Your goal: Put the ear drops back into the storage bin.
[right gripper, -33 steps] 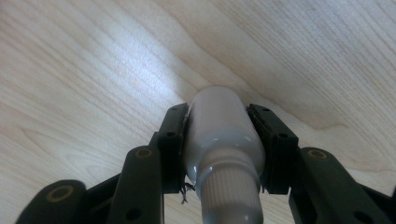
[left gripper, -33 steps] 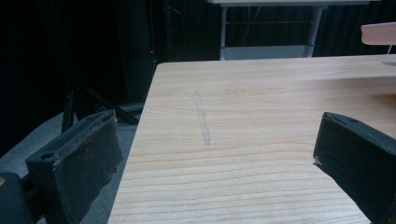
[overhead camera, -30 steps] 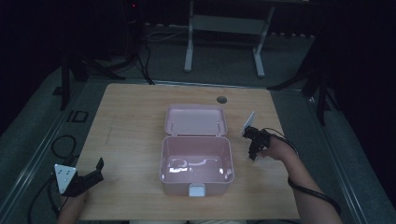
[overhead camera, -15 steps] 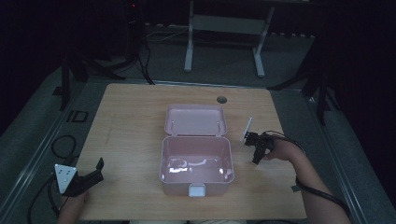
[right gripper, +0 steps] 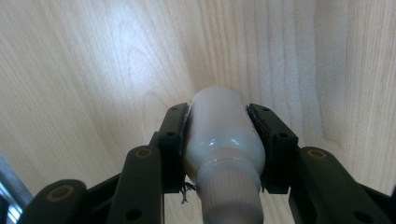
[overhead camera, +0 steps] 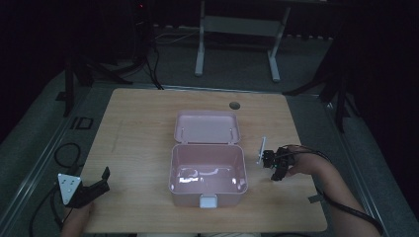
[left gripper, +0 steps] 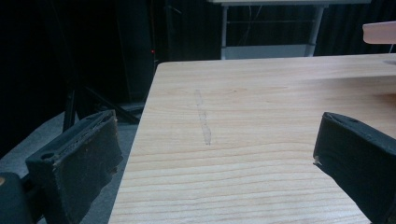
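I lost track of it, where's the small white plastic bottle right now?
The small white plastic bottle is clamped between the right tool's jaws, over the wooden table just right of the open pink plastic box.

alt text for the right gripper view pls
The right claw is shut on a small white plastic bottle, its black jaws pressing both sides of the body, ribbed cap toward the camera. Pale wooden table lies behind it.

Left tongs rest wide apart at the near-left edge; right tongs point down, clamped.
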